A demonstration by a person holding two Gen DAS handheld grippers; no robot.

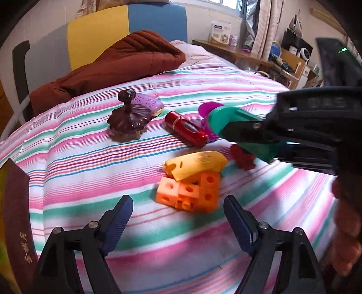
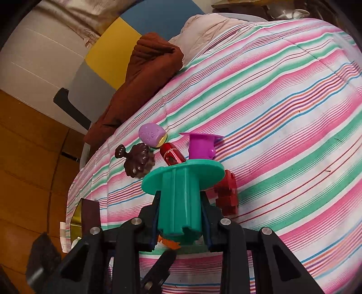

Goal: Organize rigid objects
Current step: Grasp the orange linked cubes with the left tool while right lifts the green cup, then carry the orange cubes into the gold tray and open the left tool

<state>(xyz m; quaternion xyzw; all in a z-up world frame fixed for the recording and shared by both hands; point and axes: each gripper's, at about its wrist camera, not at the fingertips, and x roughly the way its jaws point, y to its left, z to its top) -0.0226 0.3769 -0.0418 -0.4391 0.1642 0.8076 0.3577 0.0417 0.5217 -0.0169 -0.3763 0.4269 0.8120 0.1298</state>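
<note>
Home bedroom: striped bedspread (image 1: 90, 158), brown quilt (image 1: 117, 65), curtained window (image 1: 228, 4).

Left tongs (image 1: 177, 222) spread wide, orange blocks (image 1: 189, 193) beyond, right tongs (image 1: 228, 126) gripping green piece (image 1: 222, 117)

The left gripper (image 1: 177, 217) has black arms with shiny round screws and bumpy blue fingers (image 1: 117, 224). The right gripper (image 2: 181, 212) looks the same.

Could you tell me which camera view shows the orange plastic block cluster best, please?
The left wrist view: the orange plastic block cluster lies whole and unobstructed on the striped bedspread. The right wrist view shows only an orange sliver beneath the held green plastic piece.
</note>
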